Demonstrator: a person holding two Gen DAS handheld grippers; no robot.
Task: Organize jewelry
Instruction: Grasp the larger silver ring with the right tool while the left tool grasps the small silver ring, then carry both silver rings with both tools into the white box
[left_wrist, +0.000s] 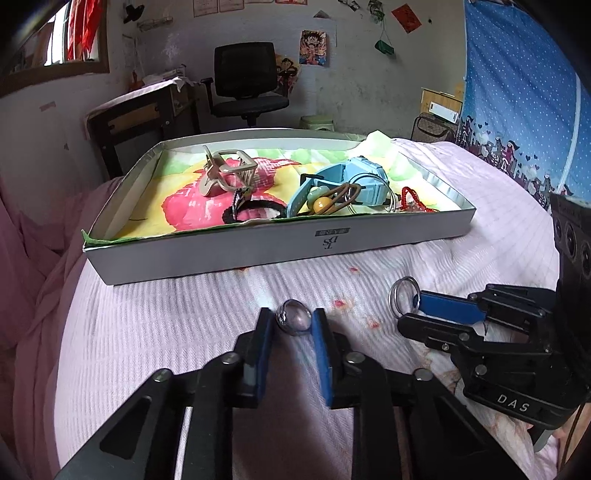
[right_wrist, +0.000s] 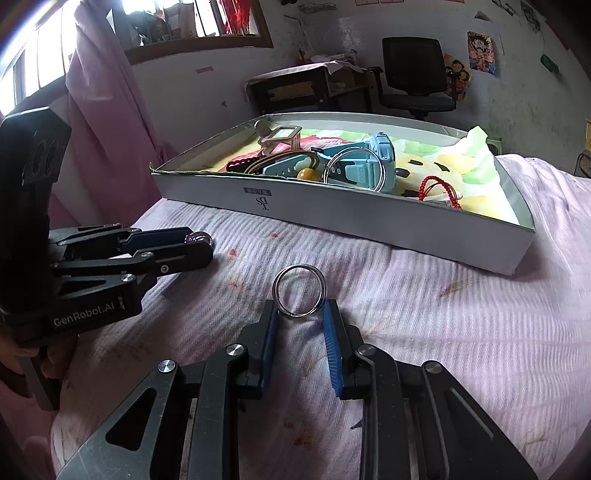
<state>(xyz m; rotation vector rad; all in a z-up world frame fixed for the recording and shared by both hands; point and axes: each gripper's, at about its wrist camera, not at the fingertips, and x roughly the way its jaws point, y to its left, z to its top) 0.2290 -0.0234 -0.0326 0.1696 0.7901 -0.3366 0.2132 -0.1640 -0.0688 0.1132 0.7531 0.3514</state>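
A shallow white box (left_wrist: 258, 254) (right_wrist: 369, 218) lies on the pink bedspread and holds a beige hair claw (left_wrist: 225, 171), a blue watch (left_wrist: 354, 181) (right_wrist: 369, 166), hair ties and a red cord (right_wrist: 439, 190). My left gripper (left_wrist: 293, 319) (right_wrist: 199, 242) is shut on a small silver ring with a clear stone (left_wrist: 293, 316), low over the bedspread in front of the box. My right gripper (right_wrist: 299, 314) (left_wrist: 410, 299) is shut on the lower edge of a plain metal ring (right_wrist: 298, 291) (left_wrist: 404, 295), just right of the left gripper.
The bedspread (left_wrist: 184, 332) has small red stains in front of the box. Beyond the bed stand a dark desk (left_wrist: 147, 118) and an office chair (left_wrist: 247, 85). A blue patterned curtain (left_wrist: 524, 110) hangs at the right, pink fabric (right_wrist: 107, 122) at the left.
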